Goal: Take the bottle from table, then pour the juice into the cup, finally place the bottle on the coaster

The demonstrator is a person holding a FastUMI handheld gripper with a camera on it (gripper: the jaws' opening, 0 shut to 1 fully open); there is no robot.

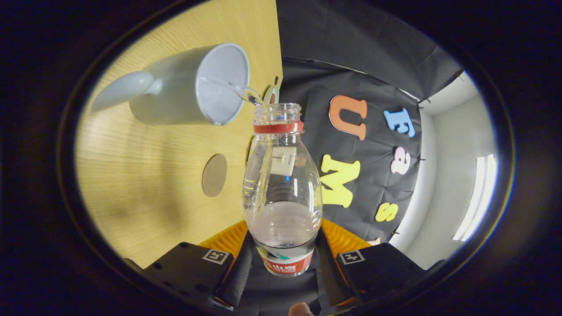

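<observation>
Two jaws of our gripper (283, 259) clamp the bottle (283, 193) at its lower body; we see it tipped, its open mouth at the rim of the cup (193, 87), a thin stream entering. Beside the bottle, the round coaster (214, 175) lies on the desk (131, 184).

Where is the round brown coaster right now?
In the gripper view, the coaster lies flat on the wooden table, beside the held bottle and nearer the fingers than the white cup.
</observation>
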